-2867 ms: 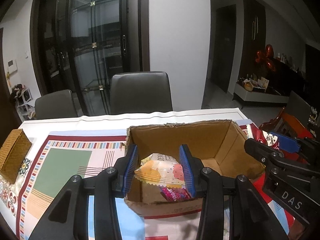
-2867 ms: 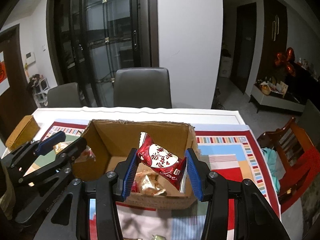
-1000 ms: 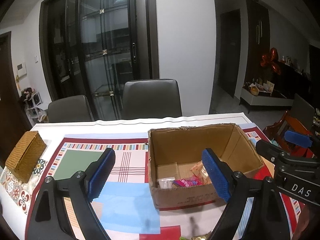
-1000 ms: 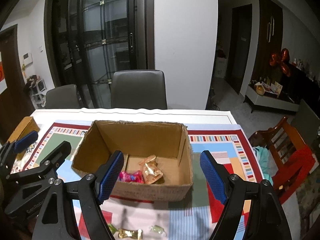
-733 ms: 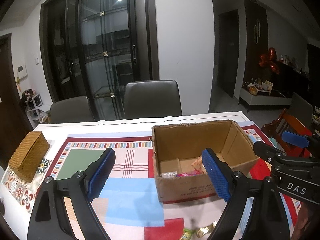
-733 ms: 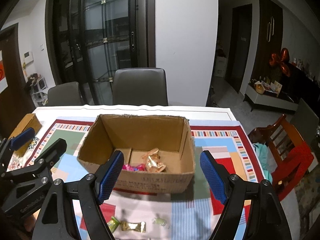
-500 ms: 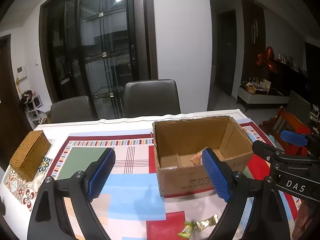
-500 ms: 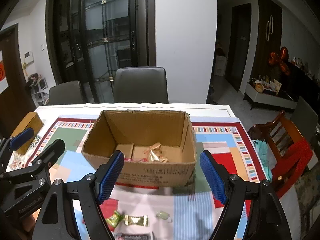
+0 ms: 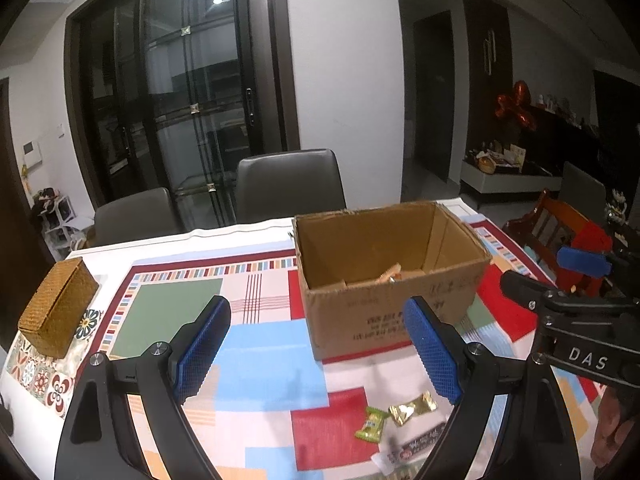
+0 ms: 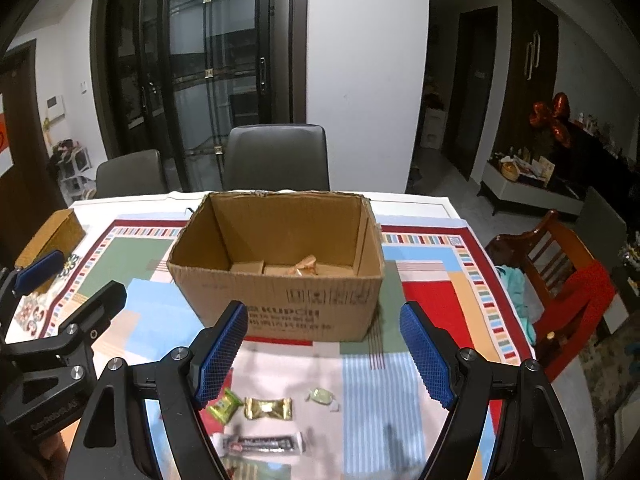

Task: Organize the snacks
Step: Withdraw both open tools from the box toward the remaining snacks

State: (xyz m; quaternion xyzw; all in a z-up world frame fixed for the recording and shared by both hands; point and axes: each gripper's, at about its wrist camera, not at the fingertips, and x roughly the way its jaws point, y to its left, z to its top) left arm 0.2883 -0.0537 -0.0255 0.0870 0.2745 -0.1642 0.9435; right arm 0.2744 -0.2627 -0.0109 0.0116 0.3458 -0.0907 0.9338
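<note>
An open cardboard box (image 9: 390, 296) (image 10: 280, 304) stands on the patterned tablecloth with snack packets inside; a gold wrapper (image 10: 305, 265) shows over its rim. Loose snacks lie in front of it: a green candy (image 9: 371, 423) (image 10: 225, 403), a gold candy (image 9: 413, 403) (image 10: 268, 408), a pale green candy (image 10: 322, 396) and a dark bar (image 10: 260, 444) (image 9: 420, 442). My left gripper (image 9: 318, 354) is open and empty, held above the cloth in front of the box. My right gripper (image 10: 322, 354) is open and empty, over the loose snacks.
A woven brown box (image 9: 58, 306) sits at the table's left edge. Two grey chairs (image 9: 290, 186) stand behind the table. A red wooden chair (image 10: 560, 276) is off the right side. The tablecloth (image 9: 176, 304) covers the table.
Both grippers let their packets go into the box, opened wide and drew back toward me and upward. The loose snacks in front of the box have come into view.
</note>
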